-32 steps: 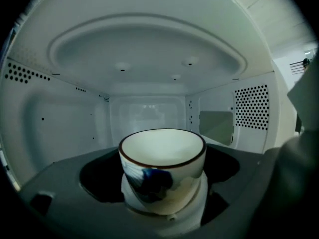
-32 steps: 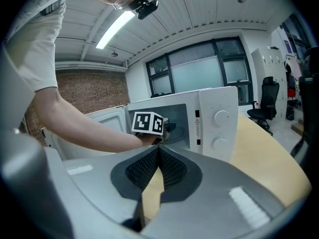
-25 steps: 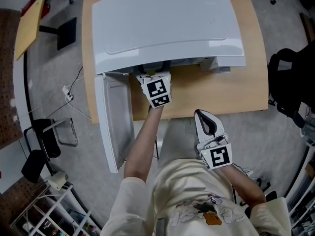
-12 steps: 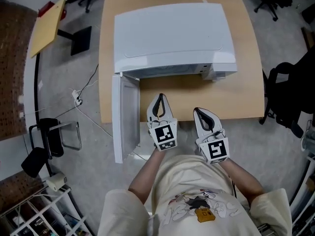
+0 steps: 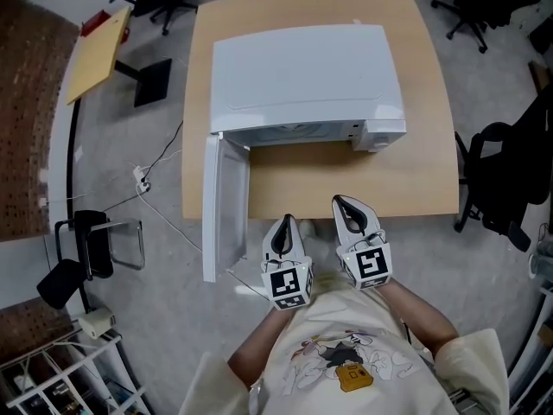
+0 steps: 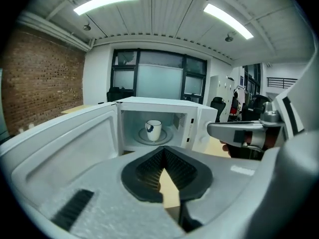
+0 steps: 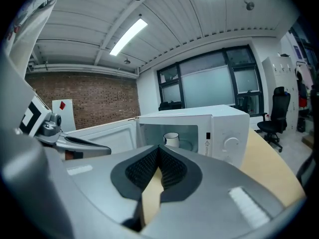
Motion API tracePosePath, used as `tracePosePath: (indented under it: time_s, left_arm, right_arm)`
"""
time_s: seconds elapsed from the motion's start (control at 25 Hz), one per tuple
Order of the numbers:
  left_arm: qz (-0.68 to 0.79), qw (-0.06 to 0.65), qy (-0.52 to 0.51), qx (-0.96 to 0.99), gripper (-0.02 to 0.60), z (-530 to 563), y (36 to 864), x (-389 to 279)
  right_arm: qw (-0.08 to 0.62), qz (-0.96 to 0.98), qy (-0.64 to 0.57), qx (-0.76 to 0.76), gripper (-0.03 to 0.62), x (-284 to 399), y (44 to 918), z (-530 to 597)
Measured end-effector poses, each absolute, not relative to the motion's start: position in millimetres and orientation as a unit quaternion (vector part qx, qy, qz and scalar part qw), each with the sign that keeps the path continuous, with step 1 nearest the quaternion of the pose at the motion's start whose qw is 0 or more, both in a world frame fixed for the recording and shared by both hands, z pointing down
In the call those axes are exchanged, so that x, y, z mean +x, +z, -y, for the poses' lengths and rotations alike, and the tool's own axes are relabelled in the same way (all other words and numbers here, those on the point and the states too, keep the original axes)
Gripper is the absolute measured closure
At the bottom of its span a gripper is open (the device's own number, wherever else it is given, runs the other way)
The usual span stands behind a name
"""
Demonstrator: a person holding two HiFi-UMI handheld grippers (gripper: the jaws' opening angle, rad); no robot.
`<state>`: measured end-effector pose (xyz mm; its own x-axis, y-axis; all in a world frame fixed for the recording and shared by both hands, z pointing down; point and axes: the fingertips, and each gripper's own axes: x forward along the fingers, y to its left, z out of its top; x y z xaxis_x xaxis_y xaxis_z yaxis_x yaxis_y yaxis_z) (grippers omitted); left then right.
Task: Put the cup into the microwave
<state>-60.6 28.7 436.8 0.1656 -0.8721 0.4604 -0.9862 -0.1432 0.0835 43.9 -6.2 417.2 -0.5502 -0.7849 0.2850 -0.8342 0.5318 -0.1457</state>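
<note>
The white cup (image 6: 153, 130) with a dark mark stands upright on the turntable inside the white microwave (image 5: 302, 76); it also shows in the right gripper view (image 7: 171, 139). The microwave door (image 5: 220, 206) hangs wide open to the left. My left gripper (image 5: 285, 222) is at the table's front edge, well back from the oven, with its jaws shut and nothing between them. My right gripper (image 5: 340, 202) is beside it, also shut and empty. Each gripper shows in the other's view: the right gripper (image 6: 239, 133) and the left gripper (image 7: 75, 144).
The microwave sits on a wooden table (image 5: 363, 180), with bare wood in front of it. A black office chair (image 5: 510, 180) stands at the right. On the left floor are a cable (image 5: 143, 180), a stool (image 5: 86, 249) and a wooden board (image 5: 95, 54).
My left gripper has drawn back out of the microwave's opening to the table's front edge, beside the right gripper. The cup stays inside. The right gripper has barely moved.
</note>
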Motion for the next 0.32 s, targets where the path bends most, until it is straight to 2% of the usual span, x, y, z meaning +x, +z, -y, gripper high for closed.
tracePosePath:
  time_s: [0.32]
  left_arm:
    - [0.633, 0.186, 0.170, 0.732, 0.581, -35.2, 443.2, -70.9]
  right_arm:
    - [0.107, 0.868, 0.135, 0.466, 0.589, 46.1, 427.0, 0.8]
